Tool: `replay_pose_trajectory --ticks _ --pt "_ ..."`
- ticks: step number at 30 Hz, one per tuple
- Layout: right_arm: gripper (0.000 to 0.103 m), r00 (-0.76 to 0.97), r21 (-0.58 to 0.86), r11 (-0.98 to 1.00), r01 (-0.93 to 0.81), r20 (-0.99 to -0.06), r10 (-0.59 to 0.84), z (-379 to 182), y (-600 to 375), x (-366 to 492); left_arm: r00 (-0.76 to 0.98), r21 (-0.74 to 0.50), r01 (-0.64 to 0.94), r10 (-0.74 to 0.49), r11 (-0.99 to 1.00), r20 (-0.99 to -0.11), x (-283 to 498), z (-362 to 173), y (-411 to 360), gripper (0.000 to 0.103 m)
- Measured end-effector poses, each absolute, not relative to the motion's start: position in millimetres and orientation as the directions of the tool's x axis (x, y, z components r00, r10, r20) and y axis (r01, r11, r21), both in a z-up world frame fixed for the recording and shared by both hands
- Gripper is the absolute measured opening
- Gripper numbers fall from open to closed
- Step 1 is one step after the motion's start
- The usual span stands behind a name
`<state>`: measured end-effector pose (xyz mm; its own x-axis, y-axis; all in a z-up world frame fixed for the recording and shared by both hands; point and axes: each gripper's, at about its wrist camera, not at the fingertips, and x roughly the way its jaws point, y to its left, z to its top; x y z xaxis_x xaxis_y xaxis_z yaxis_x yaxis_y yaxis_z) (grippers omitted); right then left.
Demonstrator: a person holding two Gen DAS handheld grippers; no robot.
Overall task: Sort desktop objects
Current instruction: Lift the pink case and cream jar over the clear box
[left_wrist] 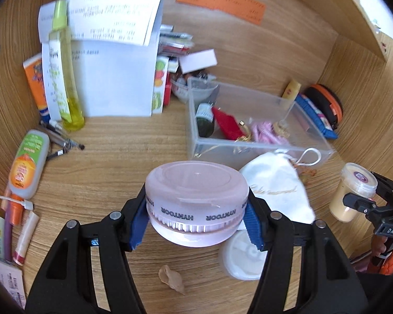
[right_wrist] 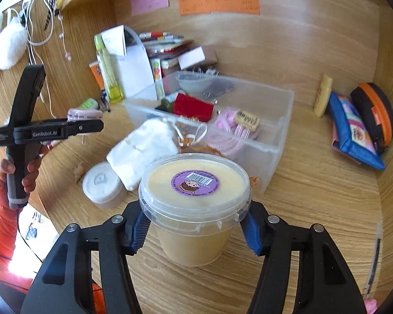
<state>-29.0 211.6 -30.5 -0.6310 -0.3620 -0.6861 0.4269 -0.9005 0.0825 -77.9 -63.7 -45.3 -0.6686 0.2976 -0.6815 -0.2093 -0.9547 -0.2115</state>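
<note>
My left gripper (left_wrist: 196, 219) is shut on a round pink jar (left_wrist: 196, 196) marked HYMTOOR and holds it above the wooden desk. It also shows in the right wrist view (right_wrist: 85, 115), held in the left gripper (right_wrist: 86, 127). My right gripper (right_wrist: 194, 227) is shut on a clear tub of beige cream (right_wrist: 195, 204) with a purple sticker. That tub also shows in the left wrist view (left_wrist: 352, 191) at the right. A clear plastic bin (left_wrist: 314, 141) with several small items stands behind both.
A white pouch (left_wrist: 277, 185) and a white lidded jar (left_wrist: 242, 259) lie in front of the bin. Bottles, tubes and pens (left_wrist: 28, 167) lie at the left. A white box (left_wrist: 118, 78) stands at the back. Pouches (right_wrist: 359, 128) lie at the right wall.
</note>
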Motion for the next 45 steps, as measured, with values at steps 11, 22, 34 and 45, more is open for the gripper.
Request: replay_pose_trajectory --ticks 11,22,34,45 --pt "0.056 -0.681 0.079 -0.912 0.403 -0.639 -0.357 -0.9 225.6 -33.1 -0.711 -0.166 -0.234 0.285 -0.958 -0.643 -77.0 -16.5 -52.8 0.062" --pt "0.056 -0.729 0.067 -0.923 0.380 -0.593 -0.343 24.7 239.4 -54.5 -0.735 -0.181 -0.254 0.311 -0.950 -0.603 -96.0 3.1 -38.9 0.062" --pt "0.056 -0.723 0.090 -0.913 0.397 -0.583 -0.371 32.4 228.1 -98.1 -0.727 -0.181 -0.290 0.340 -0.940 -0.597 -133.3 17.7 -16.1 0.062" --pt "0.056 -0.682 0.123 -0.898 0.422 -0.609 -0.404 19.3 209.8 -138.1 -0.681 -0.196 -0.317 0.366 -0.928 -0.633 -169.5 6.2 1.3 0.062"
